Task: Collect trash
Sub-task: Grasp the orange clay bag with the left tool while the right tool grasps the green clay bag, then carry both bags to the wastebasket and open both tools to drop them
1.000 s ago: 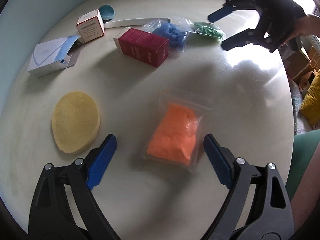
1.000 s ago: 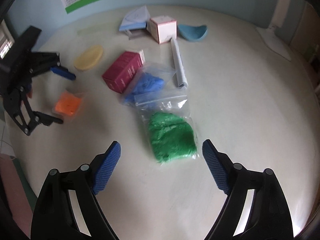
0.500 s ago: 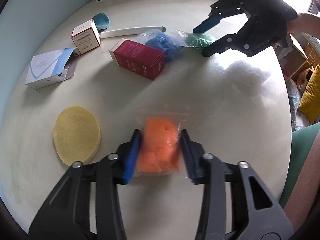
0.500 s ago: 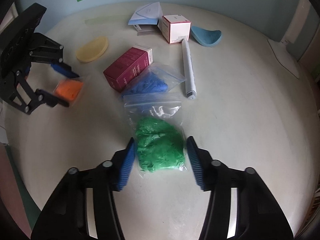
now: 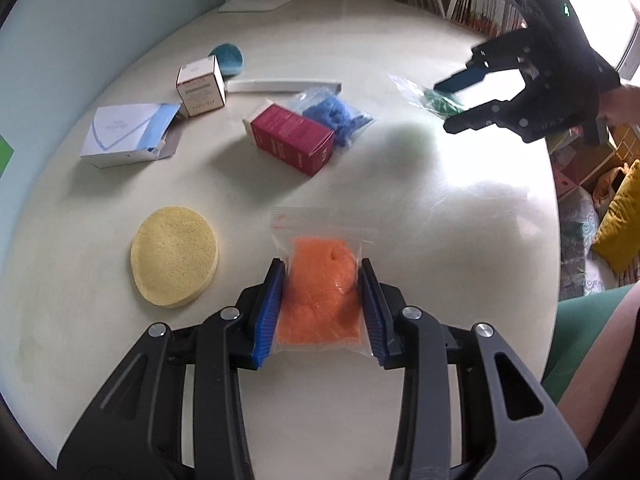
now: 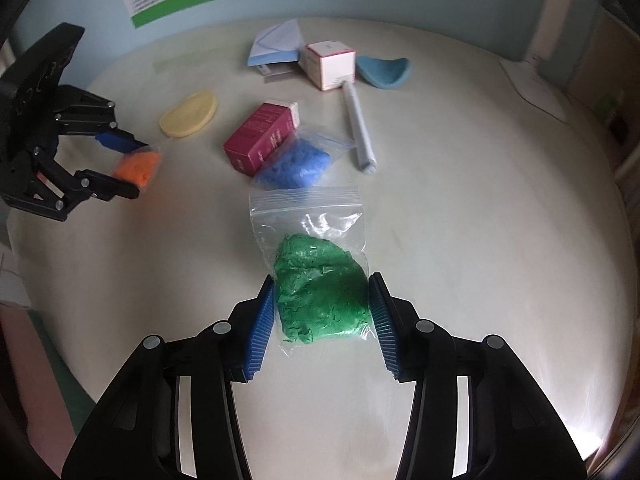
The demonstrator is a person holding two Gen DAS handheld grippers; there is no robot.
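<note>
My left gripper (image 5: pixel 322 276) is shut on a clear zip bag of orange stuff (image 5: pixel 320 292), held a little above the round cream table (image 5: pixel 440 208). The right gripper (image 6: pixel 322 292) is shut on a zip bag of green stuff (image 6: pixel 320 292), also lifted off the table. Each gripper shows in the other's view: the right one (image 5: pixel 456 100) at the top right with the green bag (image 5: pixel 436 102), the left one (image 6: pixel 132 168) at the far left with the orange bag (image 6: pixel 138 168). A third bag, with blue stuff (image 6: pixel 294 166), lies beside a dark red box (image 6: pixel 262 138).
On the table lie a yellow round sponge (image 5: pixel 175 255), a white-and-blue open box (image 5: pixel 128 136), a small white cube box (image 5: pixel 200 90), a long white tube (image 5: pixel 284 85) and a blue dish (image 5: pixel 228 56). A lamp base (image 5: pixel 256 0) stands at the back. Table edge and cushions (image 5: pixel 616 216) are at the right.
Both grippers went from wide open to shut on their bags, the left on orange, the right on green. Both have since risen, lifting the bags off the table.
</note>
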